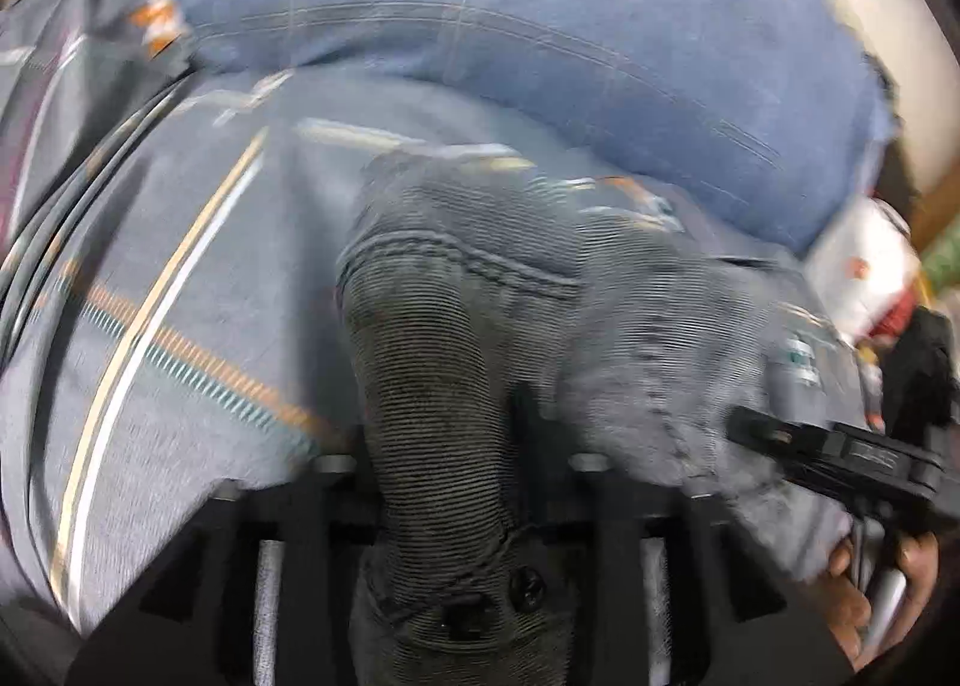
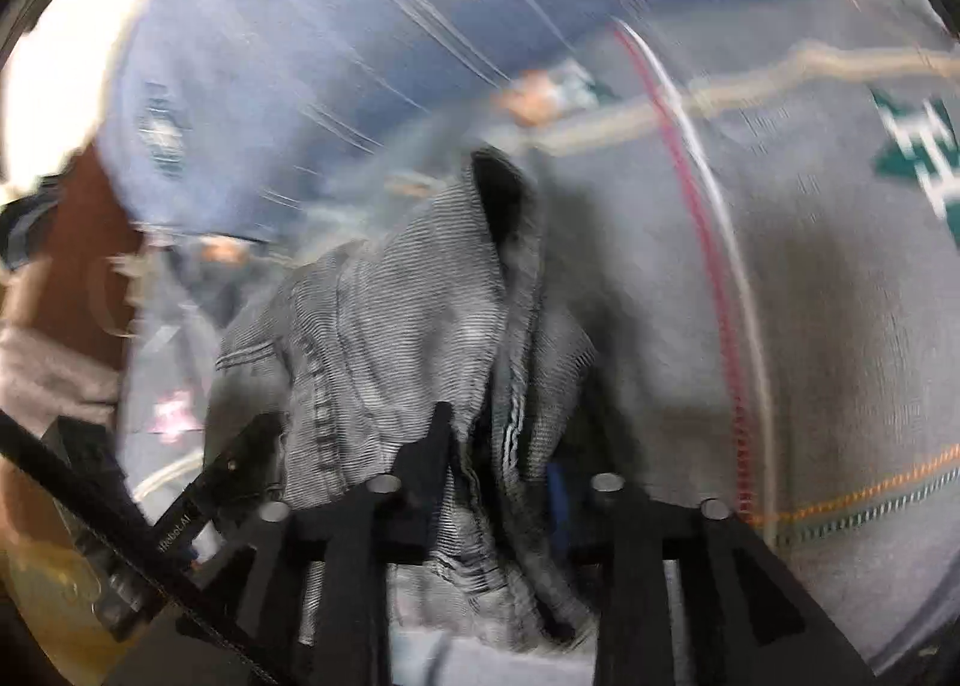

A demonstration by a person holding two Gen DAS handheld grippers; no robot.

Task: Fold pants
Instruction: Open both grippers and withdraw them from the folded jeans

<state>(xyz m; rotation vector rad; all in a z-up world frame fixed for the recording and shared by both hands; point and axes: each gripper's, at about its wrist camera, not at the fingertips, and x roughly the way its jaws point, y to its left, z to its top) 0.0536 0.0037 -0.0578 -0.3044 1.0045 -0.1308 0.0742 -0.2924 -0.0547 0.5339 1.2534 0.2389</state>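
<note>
Grey denim pants (image 1: 480,290) hang bunched over a grey patterned cloth. In the left wrist view a thick fold of them runs down between the jaws of my left gripper (image 1: 456,428). It hides one finger, and the jaws stand apart around it. In the right wrist view the pants (image 2: 384,326) rise in a peak, and a fold lies loose between the parted jaws of my right gripper (image 2: 498,446). Each gripper also shows in the other's view, the right gripper (image 1: 840,458) and the left gripper (image 2: 234,470), both close against the same bunch of fabric. The picture is blurred.
A blue denim garment (image 1: 540,56) lies spread behind the pants. The grey cloth (image 2: 810,326) has cream, orange and red stripes and a green motif. A white bag (image 1: 858,266) sits at the right edge. A person's hand (image 1: 864,596) holds the right gripper's handle.
</note>
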